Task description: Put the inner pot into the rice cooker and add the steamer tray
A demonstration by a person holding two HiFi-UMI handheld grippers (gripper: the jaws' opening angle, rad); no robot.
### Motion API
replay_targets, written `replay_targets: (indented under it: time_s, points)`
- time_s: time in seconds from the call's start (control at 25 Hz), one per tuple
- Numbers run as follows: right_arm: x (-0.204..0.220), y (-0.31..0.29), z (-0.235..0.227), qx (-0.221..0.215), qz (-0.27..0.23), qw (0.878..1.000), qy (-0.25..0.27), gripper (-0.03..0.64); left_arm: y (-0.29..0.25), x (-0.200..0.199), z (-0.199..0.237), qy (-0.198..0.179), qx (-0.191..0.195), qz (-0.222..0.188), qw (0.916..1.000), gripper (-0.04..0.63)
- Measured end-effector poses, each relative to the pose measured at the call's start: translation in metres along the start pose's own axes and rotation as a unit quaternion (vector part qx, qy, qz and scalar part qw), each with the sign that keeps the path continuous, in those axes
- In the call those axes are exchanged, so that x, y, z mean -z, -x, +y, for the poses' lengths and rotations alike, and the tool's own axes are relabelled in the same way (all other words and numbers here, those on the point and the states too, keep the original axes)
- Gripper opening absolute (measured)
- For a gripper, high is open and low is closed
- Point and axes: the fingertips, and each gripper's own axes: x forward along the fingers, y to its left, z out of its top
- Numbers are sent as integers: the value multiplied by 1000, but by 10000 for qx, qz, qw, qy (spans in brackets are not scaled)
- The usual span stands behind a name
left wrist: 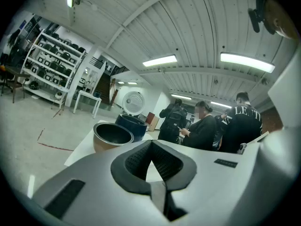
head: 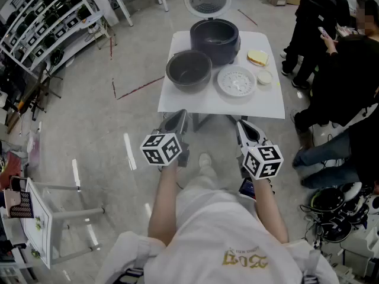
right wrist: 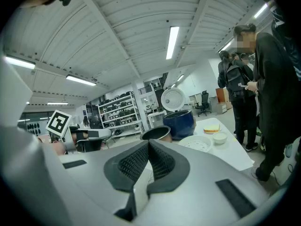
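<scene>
My left gripper (head: pixel 180 116) and right gripper (head: pixel 242 126) both have the jaws closed together, holding nothing, just before the white table (head: pixel 269 102). On it stands the inner pot (head: pixel 189 70), the steamer tray (head: pixel 235 80) beside it, and the open rice cooker (head: pixel 214 40) behind them.

Holds L gripper (head: pixel 177 119) out front, pointed fwd & slightly down, jaws pressed together, empty. Holds R gripper (head: pixel 245 129) alongside, apart from L, same tilt, jaws also together w/ nothing btwn. Stretches L forearm (head: pixel 163 201) & R forearm (head: pixel 270 210) fwd, bare, approx parallel. Carries L marker cube (head: pixel 161 149) & R marker cube (head: pixel 262 161) nr the wrists.
</scene>
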Motion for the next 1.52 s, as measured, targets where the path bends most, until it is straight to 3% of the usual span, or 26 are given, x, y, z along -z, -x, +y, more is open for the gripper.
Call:
replay_targets:
  time_s: [0.24,0.56,0.6,0.68,0.8,1.16,1.52]
  points:
    - [6,0,3,-31,22,10000,-81,9,0,-2,-5,-20,84,41,10000,15]
    - [3,-3,1,-119,-96,9997,-164,11,6,0,1,-117,-80,58,9999,19]
    - [0,-4,0,-173,-155,9995,-197,14,6,-1,2,-104,-90,15,9999,83]
    - [-2,-9,1,-346,-160,9989,-267,188,7,-4,5,-61,-137,-120,9998,223]
    - [1,-19,-1,-451,-55,9983,-363,215,8,-6,17,-129,-308,-208,9992,278]
    - [12,-82,-11,-294,208,9976,-585,218,-24,-8,77,-94,-437,127,9989,276]
    - [-3,-189,-29,269,306,9955,-857,218,-112,-54,174,55,-151,437,9989,259]
